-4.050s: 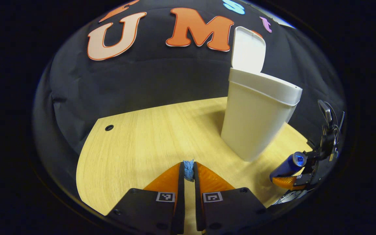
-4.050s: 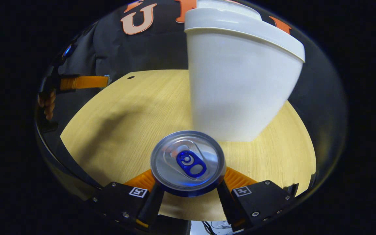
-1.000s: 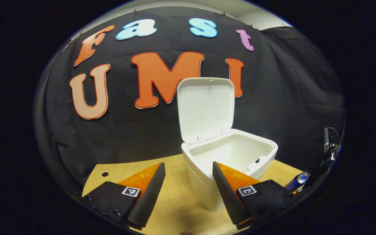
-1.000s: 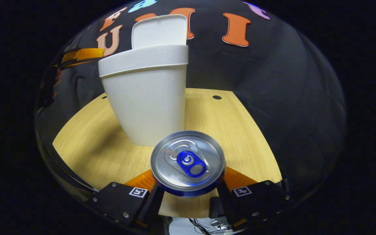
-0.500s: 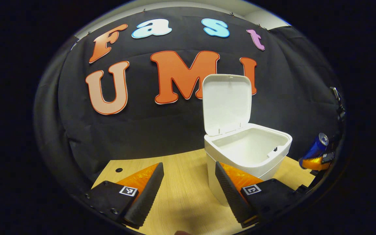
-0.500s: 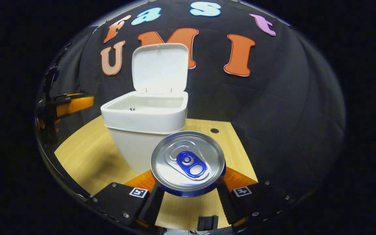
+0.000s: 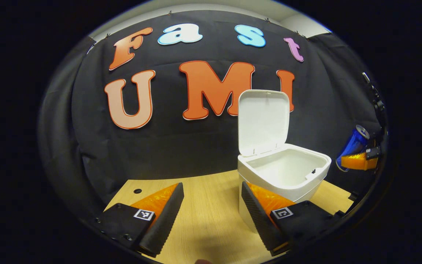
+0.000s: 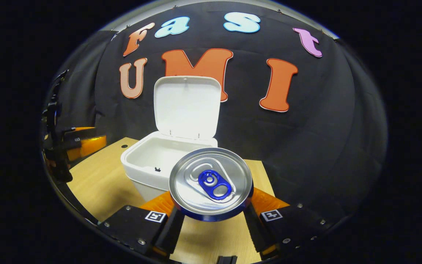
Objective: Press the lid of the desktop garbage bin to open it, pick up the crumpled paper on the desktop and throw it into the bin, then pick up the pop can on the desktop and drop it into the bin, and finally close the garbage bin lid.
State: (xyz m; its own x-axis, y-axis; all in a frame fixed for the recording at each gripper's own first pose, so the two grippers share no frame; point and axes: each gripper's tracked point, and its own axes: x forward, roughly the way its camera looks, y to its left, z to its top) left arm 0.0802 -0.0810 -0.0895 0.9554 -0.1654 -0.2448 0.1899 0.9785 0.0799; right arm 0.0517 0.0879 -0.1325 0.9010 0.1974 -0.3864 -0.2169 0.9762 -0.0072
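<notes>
Here your right tool point(image 8: 211, 216) is clamped on the pop can point(image 8: 211, 183), low in the frame's centre, raised just in front of the white bin point(image 8: 148, 167); its lid point(image 8: 187, 106) stands upright. Your left tool point(image 7: 213, 211) has its fingers spread apart with nothing between them, above the table point(image 7: 203, 220); the bin point(image 7: 288, 176) sits right of centre.

In the left gripper view, the garbage bin point(image 7: 284, 176) stands on the desk point(image 7: 203, 220) before the booth wall, right of centre, its lid point(image 7: 263, 121) upright behind the opening. The left hand-held gripper point(image 7: 211, 212) hangs just left of the bin, jaws apart. Farther right, off the desk's edge, the right hand-held gripper point(image 7: 357, 161) carries the pop can point(image 7: 352, 145), clamped between both fingers, above the bin's rim level.
</notes>
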